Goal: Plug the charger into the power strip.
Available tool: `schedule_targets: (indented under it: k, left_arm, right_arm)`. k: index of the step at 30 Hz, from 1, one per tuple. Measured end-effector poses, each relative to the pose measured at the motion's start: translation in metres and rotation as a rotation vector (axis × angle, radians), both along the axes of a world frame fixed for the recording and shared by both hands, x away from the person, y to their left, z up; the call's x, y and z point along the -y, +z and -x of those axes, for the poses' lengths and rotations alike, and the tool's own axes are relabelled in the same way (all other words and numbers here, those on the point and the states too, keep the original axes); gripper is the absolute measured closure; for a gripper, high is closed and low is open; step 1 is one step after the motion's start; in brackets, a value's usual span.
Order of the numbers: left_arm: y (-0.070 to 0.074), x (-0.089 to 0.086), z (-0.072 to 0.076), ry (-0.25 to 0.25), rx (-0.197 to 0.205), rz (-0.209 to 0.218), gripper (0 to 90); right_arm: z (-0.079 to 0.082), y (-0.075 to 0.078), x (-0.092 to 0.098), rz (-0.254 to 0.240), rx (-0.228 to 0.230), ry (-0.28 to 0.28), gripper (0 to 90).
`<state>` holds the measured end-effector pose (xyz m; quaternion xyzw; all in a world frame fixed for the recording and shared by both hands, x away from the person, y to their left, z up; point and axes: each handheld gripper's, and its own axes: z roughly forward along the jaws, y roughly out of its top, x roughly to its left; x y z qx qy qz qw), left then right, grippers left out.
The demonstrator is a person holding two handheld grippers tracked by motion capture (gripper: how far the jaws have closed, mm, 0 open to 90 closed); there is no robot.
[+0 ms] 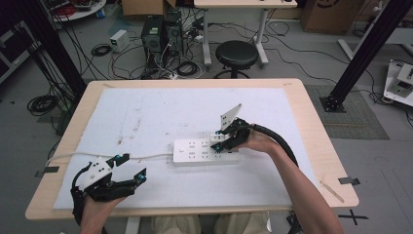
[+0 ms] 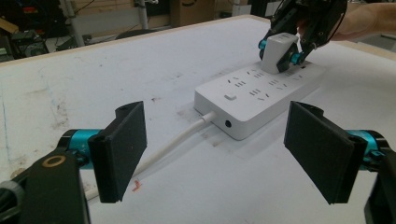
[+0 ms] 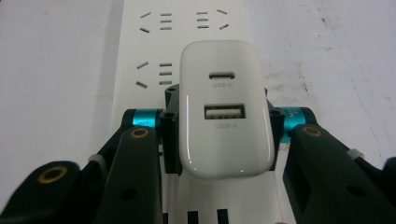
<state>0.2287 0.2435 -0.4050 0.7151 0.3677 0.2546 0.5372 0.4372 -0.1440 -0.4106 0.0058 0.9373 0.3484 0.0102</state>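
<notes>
Clamped between my right gripper's jaws, the charger sits tilted over the strip at mid-table, so I judge its prongs may miss the slots and shove the unsteadied strip, since my left gripper gapes wide, holding nothing.

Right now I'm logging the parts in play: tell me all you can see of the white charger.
The white charger is a glossy plastic block with rounded corners. Its face carries a USB-C port above a USB-A port, both labelled. The right gripper clamps its sides with black fingers, holding it over the far end of the white power strip. Its prongs are hidden.
</notes>
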Motion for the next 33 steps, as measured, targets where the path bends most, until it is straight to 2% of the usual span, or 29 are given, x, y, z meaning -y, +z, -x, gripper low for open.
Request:
schedule_targets:
  k: [3, 4, 7, 8, 10, 12, 15, 16, 17, 20, 21, 22, 25, 26, 29, 30, 31, 32, 33]
  left_arm:
    - [-0.001, 0.000, 0.000, -0.001, -0.003, -0.002, 21.2]
    - [-0.002, -0.001, 0.000, -0.002, -0.004, -0.005, 21.2]
    - [-0.002, -0.001, 0.001, -0.001, -0.003, -0.001, 21.2]
    - [-0.002, 0.000, 0.000, 0.000, -0.001, 0.000, 21.2]
    - [-0.002, 0.000, 0.000, -0.001, 0.000, -0.002, 21.2]
    - [-0.002, 0.001, -0.001, -0.005, -0.001, -0.001, 21.2]
    - [-0.002, 0.001, -0.002, -0.009, -0.001, -0.005, 21.2]
    - [-0.002, 0.001, -0.002, -0.009, -0.001, -0.005, 21.2]
    - [0.000, 0.002, -0.004, -0.007, 0.003, -0.002, 21.2]
    - [0.000, 0.001, -0.005, -0.010, 0.004, -0.005, 21.2]
    - [0.000, 0.002, -0.007, -0.012, 0.004, -0.001, 21.2]
    - [0.000, 0.002, -0.007, -0.014, 0.003, -0.004, 21.2]
    - [0.001, 0.001, -0.010, -0.011, 0.000, -0.005, 21.2]
    - [0.000, 0.001, -0.011, -0.011, 0.002, -0.005, 21.2]
    - [0.000, 0.000, -0.014, -0.006, -0.003, -0.003, 21.2]
    - [0.000, 0.000, -0.014, -0.006, -0.003, -0.003, 21.2]
    - [-0.001, -0.001, -0.018, 0.001, -0.007, -0.003, 21.2]
    - [-0.001, -0.002, -0.019, 0.002, -0.008, -0.001, 21.2]
    - [-0.001, -0.002, -0.020, 0.003, -0.010, -0.002, 21.2]
  right_arm:
    - [0.000, 0.000, 0.000, -0.001, -0.013, -0.004, 62.3]
    - [-0.001, 0.001, 0.001, -0.010, -0.031, -0.013, 52.8]
    - [0.000, 0.002, 0.001, -0.014, -0.033, -0.022, 47.5]
    - [0.001, 0.005, 0.003, -0.010, -0.034, -0.049, 35.8]
    - [0.002, 0.006, 0.003, -0.010, -0.041, -0.055, 34.1]
    - [0.004, 0.007, 0.004, -0.004, -0.041, -0.084, 29.4]
    - [0.008, 0.008, 0.007, -0.017, -0.028, -0.095, 27.8]
    - [0.011, 0.009, 0.008, -0.023, -0.017, -0.106, 27.8]
    - [0.017, 0.010, 0.015, -0.045, 0.006, -0.146, 25.7]
    - [0.019, 0.010, 0.018, -0.053, 0.012, -0.163, 25.8]
    - [0.022, 0.011, 0.022, -0.064, 0.017, -0.186, 25.8]
    - [0.027, 0.014, 0.033, -0.098, 0.033, -0.237, 25.7]
    - [0.032, 0.017, 0.043, -0.130, 0.027, -0.277, 25.8]
    - [0.037, 0.022, 0.054, -0.181, 0.044, -0.332, 25.8]
    - [0.039, 0.023, 0.058, -0.201, 0.052, -0.350, 25.6]
    - [0.047, 0.028, 0.070, -0.256, 0.061, -0.406, 25.6]
    - [0.047, 0.028, 0.070, -0.256, 0.061, -0.406, 25.5]
    - [0.064, 0.031, 0.090, -0.323, 0.101, -0.500, 25.0]
    - [0.064, 0.031, 0.090, -0.323, 0.101, -0.500, 25.0]
